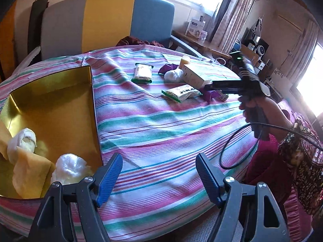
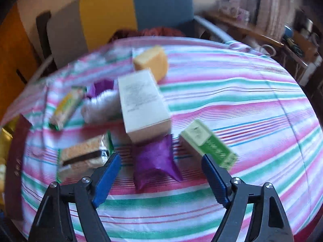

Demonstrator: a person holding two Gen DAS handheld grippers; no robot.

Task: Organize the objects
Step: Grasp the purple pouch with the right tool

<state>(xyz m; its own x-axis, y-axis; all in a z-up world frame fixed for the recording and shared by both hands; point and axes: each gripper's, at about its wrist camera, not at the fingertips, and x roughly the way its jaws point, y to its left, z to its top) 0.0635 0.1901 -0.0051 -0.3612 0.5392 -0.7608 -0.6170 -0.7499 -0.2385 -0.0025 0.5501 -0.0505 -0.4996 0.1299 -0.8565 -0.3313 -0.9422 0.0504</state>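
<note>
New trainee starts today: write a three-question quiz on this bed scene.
1. True or false: the gold rectangular tin box already holds items.
2. Which lies nearest between the right tool's open fingers? A) purple shiny foil pouch B) yellow sponge block C) white cardboard box
3. Fill in: the left tool stands ____ over the striped bedsheet.

Key: 1 true; 2 A; 3 open
</note>
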